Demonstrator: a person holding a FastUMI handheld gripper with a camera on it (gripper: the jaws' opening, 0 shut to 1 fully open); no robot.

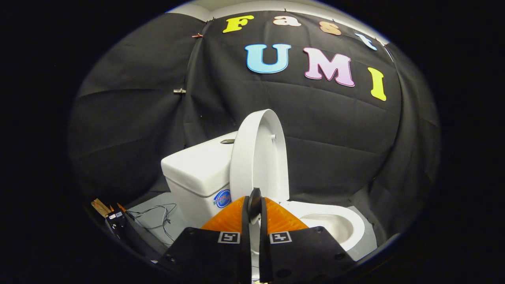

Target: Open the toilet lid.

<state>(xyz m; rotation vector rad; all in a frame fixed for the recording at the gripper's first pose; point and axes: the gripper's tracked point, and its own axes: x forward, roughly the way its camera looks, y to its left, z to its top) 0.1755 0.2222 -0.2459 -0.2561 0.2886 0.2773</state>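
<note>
Toilet lid (258, 157) stands raised, nearly upright, beside the tank (197, 169); the bowl (335, 223) lies exposed to the right with free space above it. Gripper (254, 205) fingers are nearly closed, holding nothing, tips just before the lid's lower edge.

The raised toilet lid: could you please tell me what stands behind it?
Behind the toilet lid stands the white tank; the lid covers the tank's far side. The hand-held gripper sits nearly shut ahead.

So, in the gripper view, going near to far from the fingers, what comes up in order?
Hand-held gripper, fingers nearly closed with only a narrow gap → raised toilet lid, standing upright just ahead of them → tank behind the lid → black cloth wall.
</note>
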